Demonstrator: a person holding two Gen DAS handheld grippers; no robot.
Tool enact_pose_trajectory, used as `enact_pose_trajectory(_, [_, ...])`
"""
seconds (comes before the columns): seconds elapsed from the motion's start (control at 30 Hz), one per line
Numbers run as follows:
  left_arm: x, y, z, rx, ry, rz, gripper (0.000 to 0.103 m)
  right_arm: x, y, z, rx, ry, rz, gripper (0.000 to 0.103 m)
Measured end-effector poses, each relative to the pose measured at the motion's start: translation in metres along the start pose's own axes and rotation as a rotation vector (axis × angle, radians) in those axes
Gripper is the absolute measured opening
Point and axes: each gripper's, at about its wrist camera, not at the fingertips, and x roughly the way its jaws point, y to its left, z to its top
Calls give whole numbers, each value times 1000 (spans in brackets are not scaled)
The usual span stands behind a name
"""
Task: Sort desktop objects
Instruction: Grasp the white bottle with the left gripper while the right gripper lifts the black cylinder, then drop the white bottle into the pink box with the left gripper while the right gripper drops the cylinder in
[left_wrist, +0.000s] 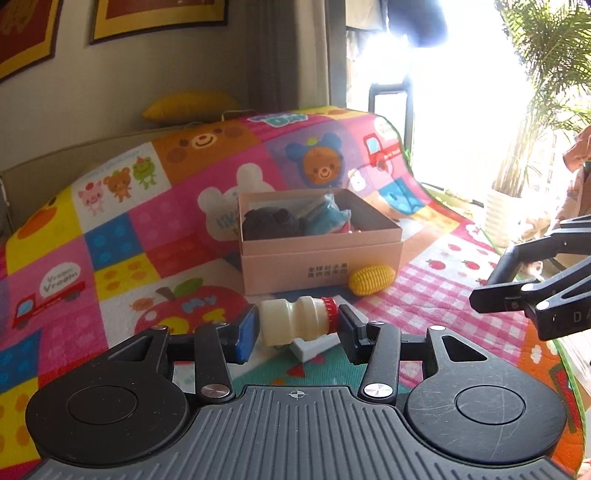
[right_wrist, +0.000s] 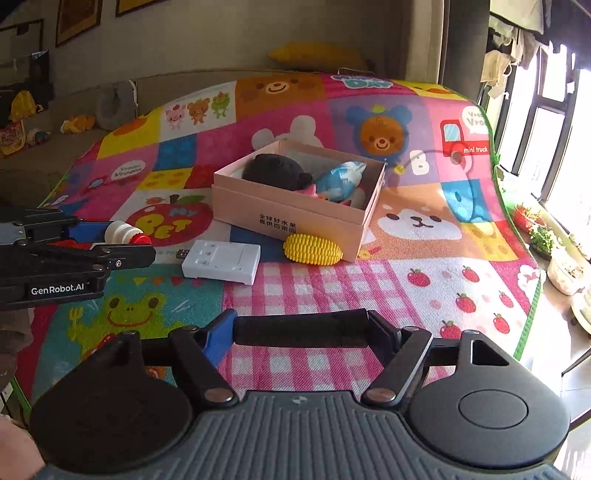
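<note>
My left gripper (left_wrist: 297, 325) is shut on a small yoghurt-drink bottle (left_wrist: 295, 320) with a red cap, held sideways above the mat; it also shows in the right wrist view (right_wrist: 123, 232). My right gripper (right_wrist: 301, 328) is shut on a black cylinder (right_wrist: 301, 328), held crosswise between its fingers. An open pink box (left_wrist: 317, 254) holds a black plush and a blue packet; it also shows in the right wrist view (right_wrist: 295, 218). A yellow toy corn cob (right_wrist: 313, 250) lies against the box front. A white plastic case (right_wrist: 221, 261) lies flat on the mat.
A colourful cartoon play mat (right_wrist: 369, 288) covers the surface and curves up at the back. Potted plants (right_wrist: 546, 236) stand beyond its right edge by the window. The right gripper's body (left_wrist: 535, 295) shows at the right of the left wrist view.
</note>
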Motion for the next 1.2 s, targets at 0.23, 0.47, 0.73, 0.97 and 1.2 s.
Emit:
enact_pose_trajectory(0.23, [56, -1, 63, 55, -108, -30, 51, -9, -38, 88, 52, -135, 24, 75])
enact_pose_trajectory(0.47, [127, 14, 89, 3, -88, -54, 64, 58, -51, 196, 170, -151, 68, 75])
enact_pose_trajectory(0.73, [101, 62, 36, -61, -25, -9, 98, 181, -41, 244, 321, -72, 49, 87])
enact_pose_trajectory(0.97, [95, 68, 11, -120, 46, -58, 101, 177, -42, 216, 303, -50, 11, 88])
enact_pose_trajectory(1.2, [80, 40, -6, -84, 82, -136, 103, 117, -41, 168, 175, -125, -63, 103])
